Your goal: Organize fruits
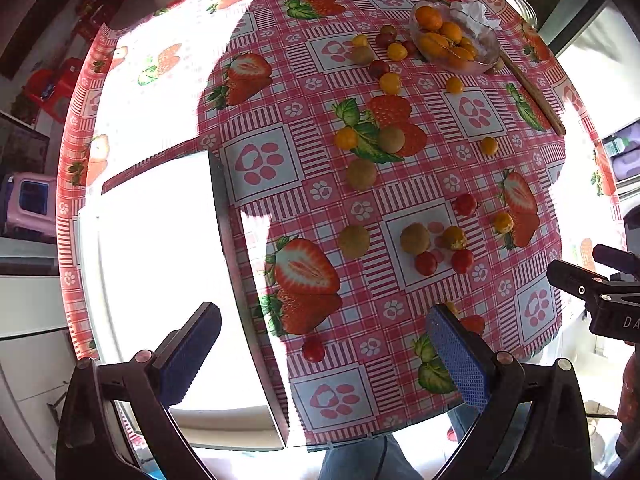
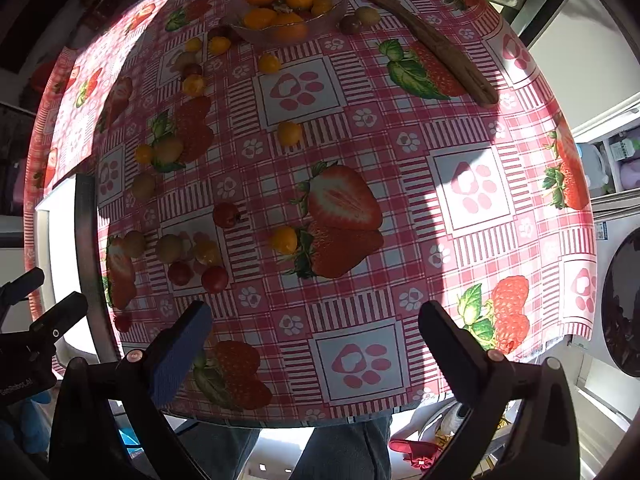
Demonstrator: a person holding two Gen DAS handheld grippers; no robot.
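Observation:
Several small fruits lie loose on the strawberry-print tablecloth point(image 1: 400, 320): red cherry tomatoes point(image 1: 426, 263), yellow-orange ones point(image 1: 390, 83) and brownish-green kiwis point(image 1: 354, 241). A glass bowl point(image 1: 456, 38) at the far side holds orange fruits; it also shows in the right wrist view point(image 2: 288, 4). My left gripper point(image 1: 324, 354) is open and empty above the near table edge, with a red tomato point(image 1: 313, 349) between its fingers on the cloth. My right gripper point(image 2: 316, 346) is open and empty over the near edge; the nearest tomatoes point(image 2: 215, 279) lie ahead to its left.
A white tray with a dark rim point(image 1: 224, 264) lies at the table's left, overexposed by sunlight. A wooden stick point(image 1: 532, 92) lies at the far right beside the bowl, with crumpled white paper point(image 1: 474, 12) behind it. The person's legs point(image 2: 344, 452) show below the table edge.

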